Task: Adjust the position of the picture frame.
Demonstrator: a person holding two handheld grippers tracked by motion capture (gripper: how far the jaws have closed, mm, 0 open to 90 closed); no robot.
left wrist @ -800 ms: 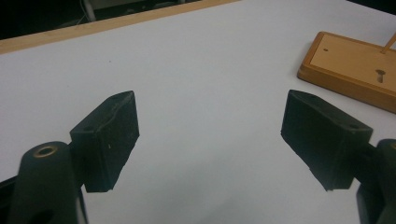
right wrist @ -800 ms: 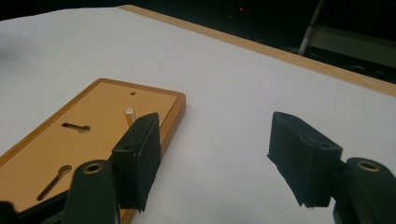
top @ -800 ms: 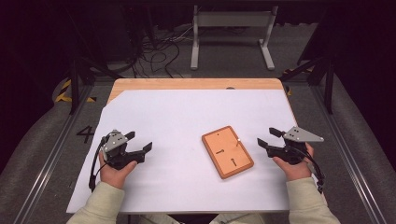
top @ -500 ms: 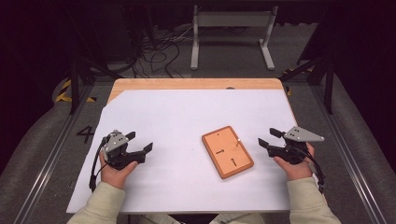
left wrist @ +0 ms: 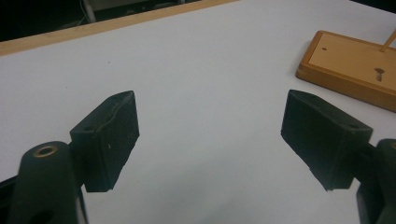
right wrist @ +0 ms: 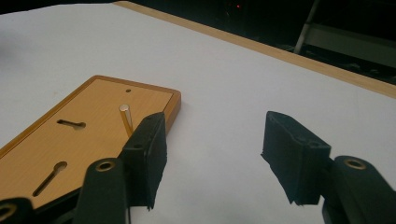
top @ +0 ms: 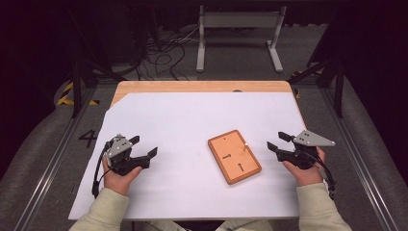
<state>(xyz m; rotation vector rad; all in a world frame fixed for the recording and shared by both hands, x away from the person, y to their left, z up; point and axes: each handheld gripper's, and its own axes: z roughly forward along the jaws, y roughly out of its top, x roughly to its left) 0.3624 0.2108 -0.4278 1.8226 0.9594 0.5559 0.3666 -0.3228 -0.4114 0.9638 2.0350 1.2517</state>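
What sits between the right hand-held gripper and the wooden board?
Nothing visible. The right hand-held gripper, jaws open and empty, is just right of the wooden board, with bare white sheet between them. A small peg stands on the board itself.

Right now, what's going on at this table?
A person sits at a table covered with a white sheet, a gripper in each hand. The left gripper and right gripper both rest on the sheet with fingers open and nothing between them. Between the two lies a wooden board with keyhole slots and a small peg standing up from it. The right gripper is nearer the board, but neither touches it.
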